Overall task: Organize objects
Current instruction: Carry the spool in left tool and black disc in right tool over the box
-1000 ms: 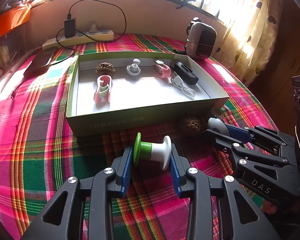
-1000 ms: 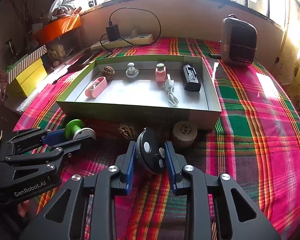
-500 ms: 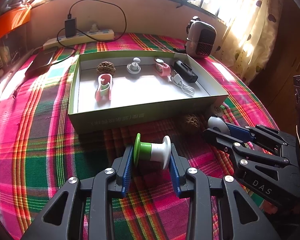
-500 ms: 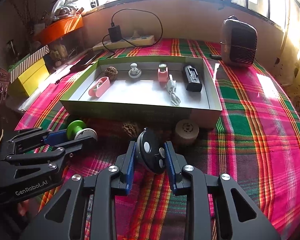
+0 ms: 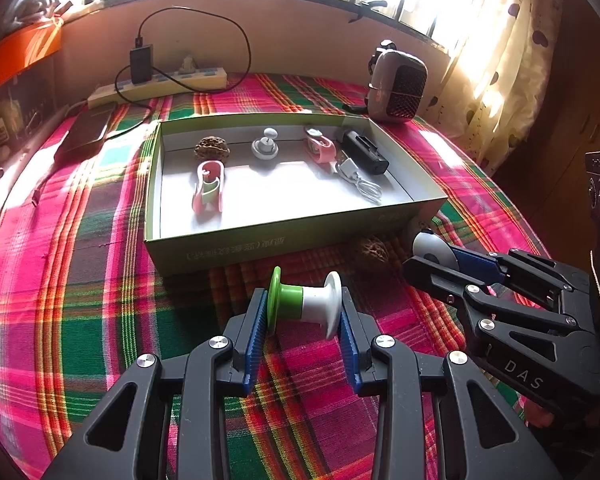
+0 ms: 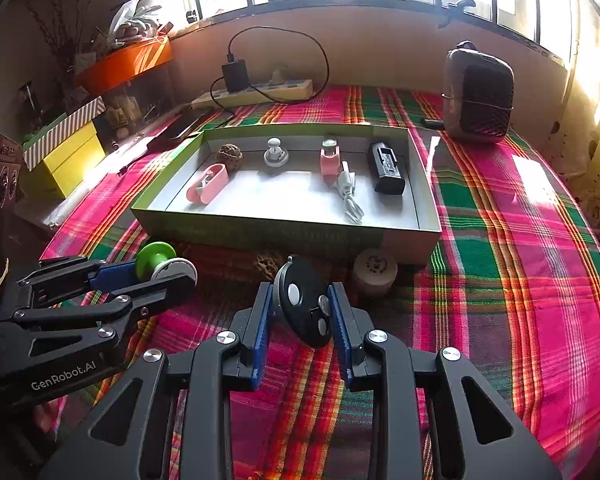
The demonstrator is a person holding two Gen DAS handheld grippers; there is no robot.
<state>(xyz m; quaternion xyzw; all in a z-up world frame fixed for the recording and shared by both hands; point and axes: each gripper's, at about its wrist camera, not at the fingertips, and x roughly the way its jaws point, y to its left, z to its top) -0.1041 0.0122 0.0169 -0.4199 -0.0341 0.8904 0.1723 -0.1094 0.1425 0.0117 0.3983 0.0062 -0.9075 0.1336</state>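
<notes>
My left gripper [image 5: 304,312] is shut on a green and white spool [image 5: 305,302], held above the plaid cloth in front of the green box [image 5: 236,246]. It also shows in the right wrist view [image 6: 162,266]. My right gripper [image 6: 302,312] is shut on a black oval remote [image 6: 302,306] with white buttons; in the left wrist view the remote [image 5: 432,246] shows at the right. The box [image 6: 260,228] holds a walnut [image 5: 211,147], a white knob [image 5: 265,146], two pink holders, a white cable [image 5: 360,180] and a black device [image 5: 366,152].
A second walnut [image 5: 370,252] and a beige round case [image 6: 374,270] lie on the cloth just in front of the box. A small heater [image 6: 478,96] stands back right, a power strip [image 6: 256,94] with a charger at the back, and yellow boxes [image 6: 66,148] at the left.
Both grippers have lifted and drawn back a little with their objects; the box looks smaller and farther. The grips are unchanged.
</notes>
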